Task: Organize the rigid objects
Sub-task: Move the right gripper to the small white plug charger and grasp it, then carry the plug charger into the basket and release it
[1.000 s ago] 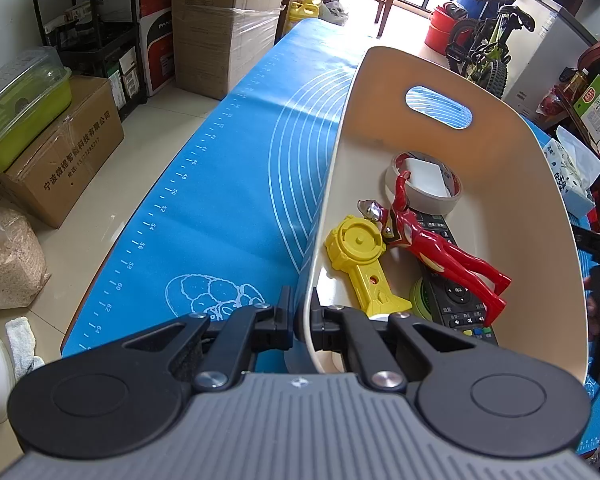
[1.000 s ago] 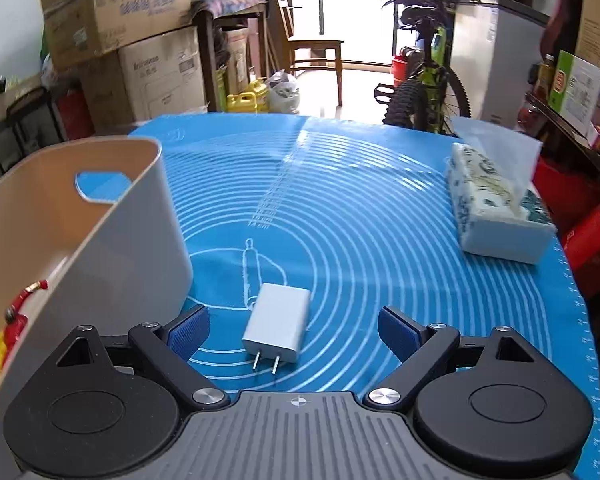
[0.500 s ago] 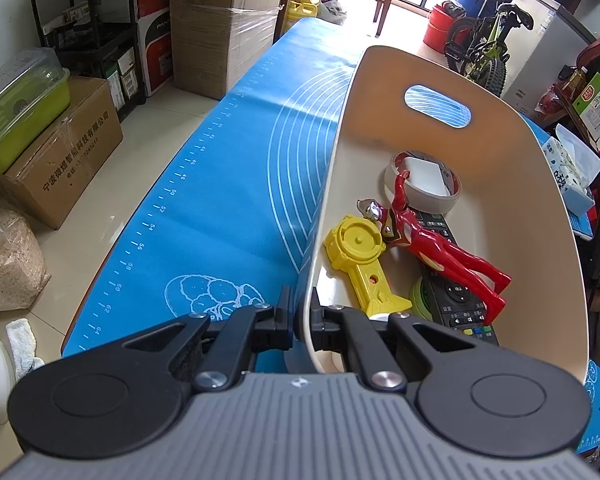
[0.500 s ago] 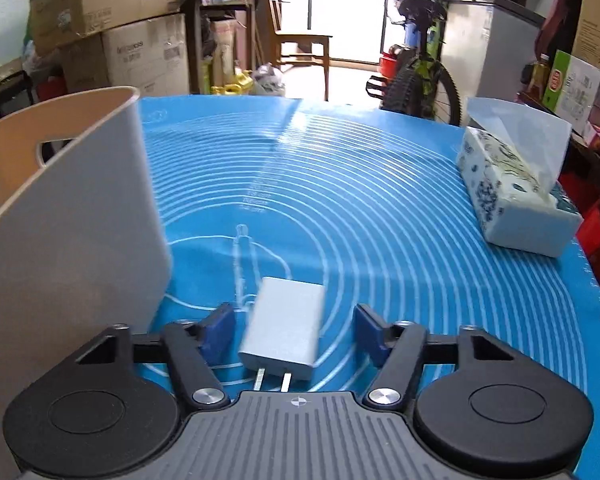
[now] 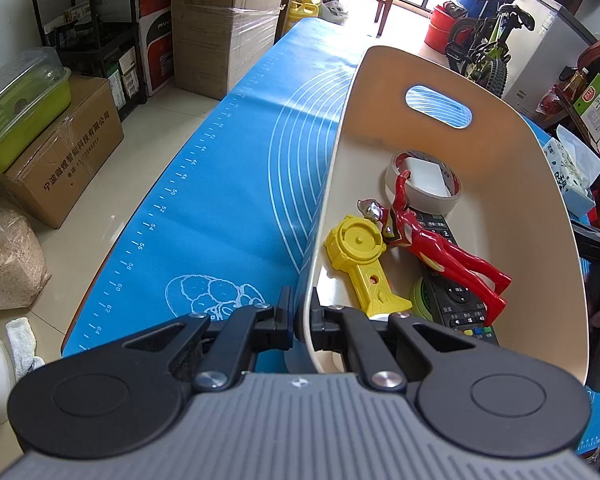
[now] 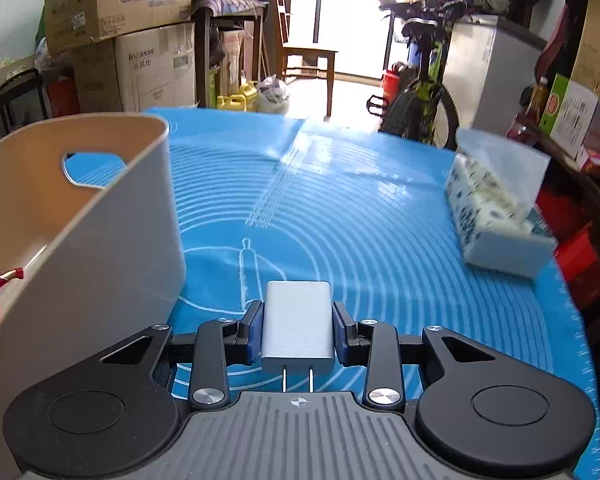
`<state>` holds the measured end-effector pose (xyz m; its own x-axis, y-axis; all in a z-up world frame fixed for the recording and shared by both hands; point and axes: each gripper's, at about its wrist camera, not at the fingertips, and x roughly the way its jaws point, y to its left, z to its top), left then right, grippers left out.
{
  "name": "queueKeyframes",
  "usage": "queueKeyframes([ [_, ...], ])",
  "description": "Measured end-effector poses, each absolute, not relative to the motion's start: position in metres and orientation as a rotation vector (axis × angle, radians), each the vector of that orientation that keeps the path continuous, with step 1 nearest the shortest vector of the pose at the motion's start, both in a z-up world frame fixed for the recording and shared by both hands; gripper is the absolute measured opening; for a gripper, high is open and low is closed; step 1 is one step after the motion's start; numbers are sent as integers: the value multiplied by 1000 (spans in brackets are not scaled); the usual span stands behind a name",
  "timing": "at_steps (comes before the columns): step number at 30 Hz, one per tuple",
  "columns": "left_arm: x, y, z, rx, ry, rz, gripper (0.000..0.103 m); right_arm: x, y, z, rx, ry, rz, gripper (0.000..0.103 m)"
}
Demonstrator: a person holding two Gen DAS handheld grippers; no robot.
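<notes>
My left gripper (image 5: 301, 320) is shut on the near rim of a beige plastic bin (image 5: 540, 184) standing on the blue mat. Inside the bin lie a red toy figure (image 5: 440, 240), a yellow plastic toy (image 5: 360, 260), a black remote (image 5: 460, 300), a green disc (image 5: 418, 298) and a tape roll (image 5: 424, 188) with a white block in it. My right gripper (image 6: 298, 326) is shut on a white plug charger (image 6: 298, 320), prongs toward the camera, held just right of the bin (image 6: 100, 216).
A tissue pack (image 6: 496, 216) lies at the mat's right edge. The blue mat (image 6: 340, 200) covers the table. Cardboard boxes (image 5: 220, 24), a shelf, a bicycle (image 5: 488, 48) and a chair stand around the table. The floor drops off left of the mat.
My right gripper closed on the charger and lifted it off the mat. The left gripper and the bin stayed still.
</notes>
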<state>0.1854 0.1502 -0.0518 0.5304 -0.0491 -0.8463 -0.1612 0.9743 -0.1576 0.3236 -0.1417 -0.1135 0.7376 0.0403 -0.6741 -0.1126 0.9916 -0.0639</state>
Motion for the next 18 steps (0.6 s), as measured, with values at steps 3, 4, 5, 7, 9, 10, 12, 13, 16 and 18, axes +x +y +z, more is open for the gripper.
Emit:
queueKeyframes([
  [3,186,150,-52,-225,1012,70,7,315,-147,-99,-92,717,82,43],
  [4,185,150,-52,-224,1012,70,7,311,-149,-93,-89,706,82,43],
  [5,185,150,-52,-222,1011,70,7,307,-150,-86,-89,694,84,43],
  [7,185,149,-52,-217,1010,71,7,300,-152,-72,-82,668,88,43],
  [9,185,148,-52,-211,1009,73,7,291,-151,-56,-73,643,97,43],
  [10,185,148,-52,-209,1009,75,7,287,-150,-49,-71,633,104,43],
  [12,185,148,-52,-211,1009,80,7,280,-144,-35,-75,611,123,43],
  [13,185,147,-52,-210,1009,82,7,277,-141,-28,-74,603,135,43],
  [16,185,147,-52,-210,1008,83,7,269,-125,-10,-72,587,188,43],
  [18,185,147,-52,-212,1008,84,7,265,-110,-1,-75,582,226,43],
])
